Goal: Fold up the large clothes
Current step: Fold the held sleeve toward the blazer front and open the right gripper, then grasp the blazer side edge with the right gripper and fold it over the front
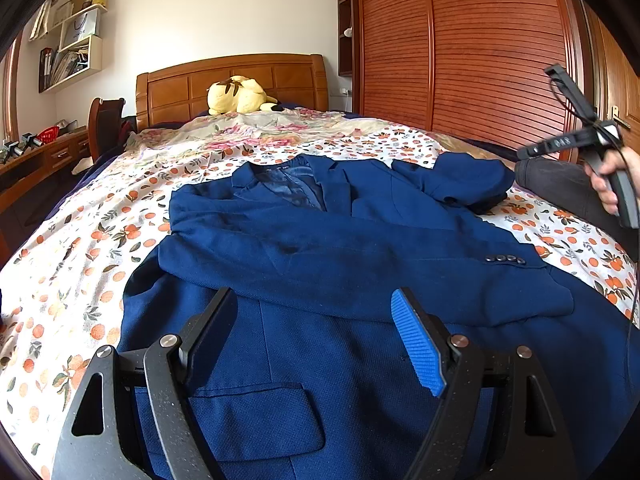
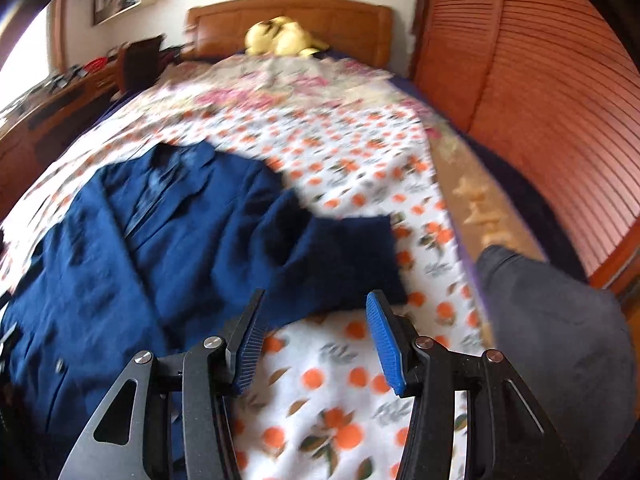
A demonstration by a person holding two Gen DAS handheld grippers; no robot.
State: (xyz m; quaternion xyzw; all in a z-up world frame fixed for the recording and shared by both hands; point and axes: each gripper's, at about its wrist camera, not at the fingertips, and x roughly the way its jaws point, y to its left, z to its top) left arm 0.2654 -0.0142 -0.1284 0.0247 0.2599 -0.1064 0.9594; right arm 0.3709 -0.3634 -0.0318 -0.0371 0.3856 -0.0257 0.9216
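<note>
The bed (image 1: 72,264) carries the blue jacket (image 1: 320,264) front up, collar toward twelve o'clock, hem toward six; its long axis runs that way. It looks soft, lined and fairly heavy, so pinch seams or the bunched sleeve (image 2: 344,256). Left tool (image 1: 316,320) spread, empty; right tool (image 2: 316,320) parted, empty.

Jacket (image 1: 340,248) on bed (image 1: 80,248), toy (image 1: 240,96) behind

Navy blue blazer (image 1: 320,248); orange-fruit-print white sheet (image 1: 80,240); yellow plush (image 1: 240,94).
</note>
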